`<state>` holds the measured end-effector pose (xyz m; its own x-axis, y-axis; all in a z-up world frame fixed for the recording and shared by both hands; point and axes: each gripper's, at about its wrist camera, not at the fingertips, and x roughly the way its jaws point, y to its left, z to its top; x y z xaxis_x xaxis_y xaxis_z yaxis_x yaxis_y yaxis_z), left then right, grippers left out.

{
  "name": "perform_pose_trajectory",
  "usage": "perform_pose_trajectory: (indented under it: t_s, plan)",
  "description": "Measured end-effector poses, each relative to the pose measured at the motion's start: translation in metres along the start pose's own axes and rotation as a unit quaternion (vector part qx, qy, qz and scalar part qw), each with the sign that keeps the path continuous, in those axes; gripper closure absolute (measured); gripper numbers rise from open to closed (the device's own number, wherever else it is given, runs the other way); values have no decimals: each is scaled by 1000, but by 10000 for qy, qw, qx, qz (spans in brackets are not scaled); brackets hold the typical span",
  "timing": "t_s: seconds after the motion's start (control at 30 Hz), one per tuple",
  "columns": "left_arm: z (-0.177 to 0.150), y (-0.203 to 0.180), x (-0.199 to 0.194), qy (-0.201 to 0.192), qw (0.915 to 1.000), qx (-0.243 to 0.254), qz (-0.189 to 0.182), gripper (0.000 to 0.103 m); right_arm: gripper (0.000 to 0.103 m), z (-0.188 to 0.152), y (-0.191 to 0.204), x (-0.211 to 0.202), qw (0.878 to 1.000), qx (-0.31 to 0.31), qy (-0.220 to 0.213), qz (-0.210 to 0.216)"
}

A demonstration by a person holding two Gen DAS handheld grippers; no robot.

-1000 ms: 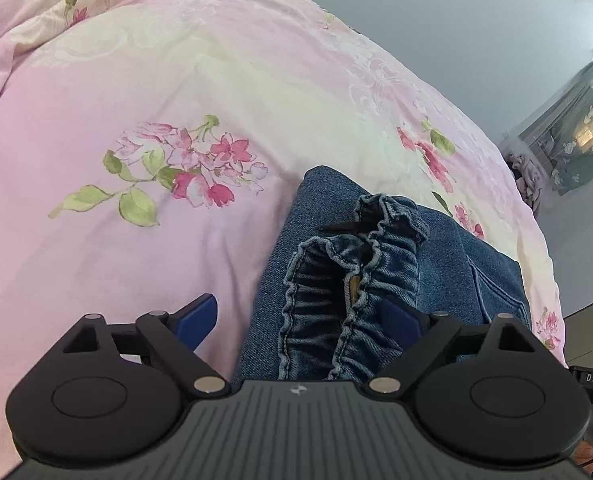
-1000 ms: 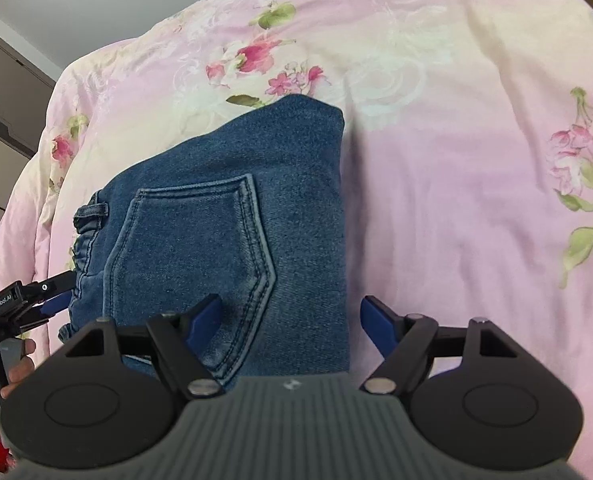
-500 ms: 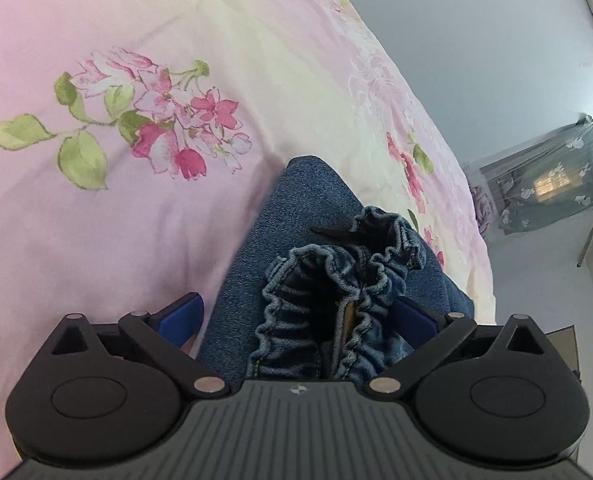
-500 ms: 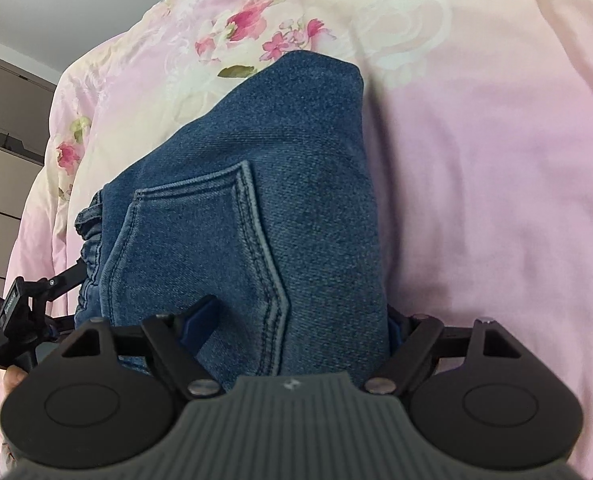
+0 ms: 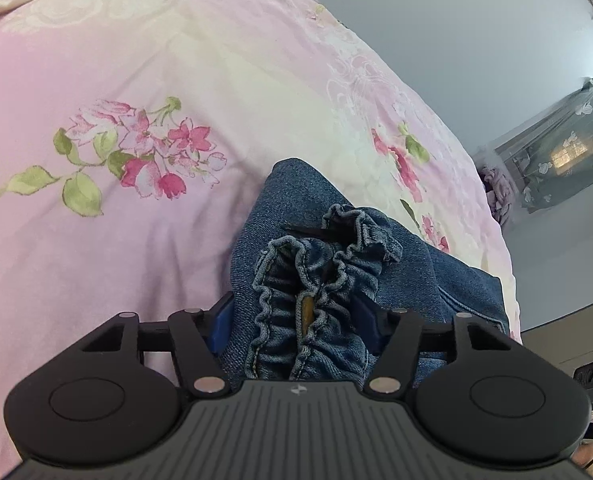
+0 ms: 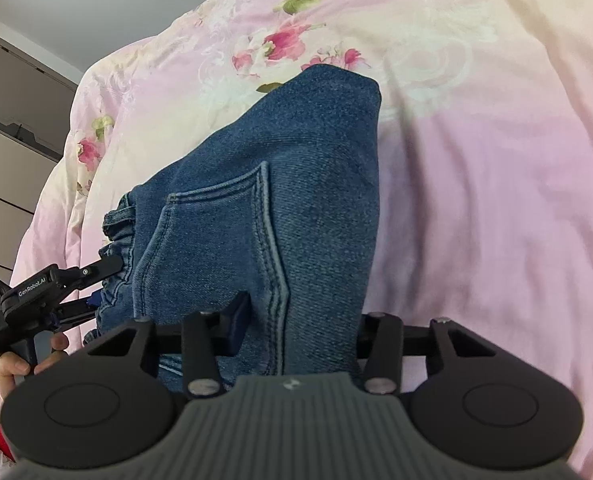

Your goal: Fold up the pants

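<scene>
The blue denim pants (image 6: 296, 184) lie folded into a thick bundle on the pink floral bedspread (image 6: 476, 200), back pocket up. My left gripper (image 5: 296, 316) is shut on the gathered elastic waistband (image 5: 316, 280) at the bundle's near end. My right gripper (image 6: 300, 328) is shut on the folded edge of the pants beside the pocket. The left gripper also shows in the right wrist view (image 6: 96, 280), at the waistband side, held by a hand.
The bedspread (image 5: 136, 80) spreads wide around the bundle. A grey wall (image 5: 476, 40) and a dark patterned cloth over furniture (image 5: 560, 160) are beyond the bed's far edge. Drawers (image 6: 8, 120) stand at the left of the right wrist view.
Both grippers have moved in over the pants and closed: the left on the waistband, the right on the folded edge. One second ago both stood open just short of the bundle.
</scene>
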<state>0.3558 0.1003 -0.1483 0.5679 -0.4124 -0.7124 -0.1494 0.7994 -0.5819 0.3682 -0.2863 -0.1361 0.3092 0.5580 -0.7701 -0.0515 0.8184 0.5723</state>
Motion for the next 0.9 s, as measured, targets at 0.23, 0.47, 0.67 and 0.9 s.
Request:
perform_pose_trajectory:
  t_s: [0.23,0.47,0.67,0.9]
  plan:
    - [-3,-14,-32,-257,9996,110,-45,43,69,-6,26,-29,9999,-54,-131,-22]
    - [-3,-20,-82,-478,9986,221,-57,43,70,-23,59,-53,9998,-148,-119,111]
    - [-3,-3,-132,-714,9973,156,73,43,70,-39,102,-56,9988,-335,-128,327]
    - [6,38,-194,-891,9950,101,442,43,70,-61,163,-30,9964,-514,49,679]
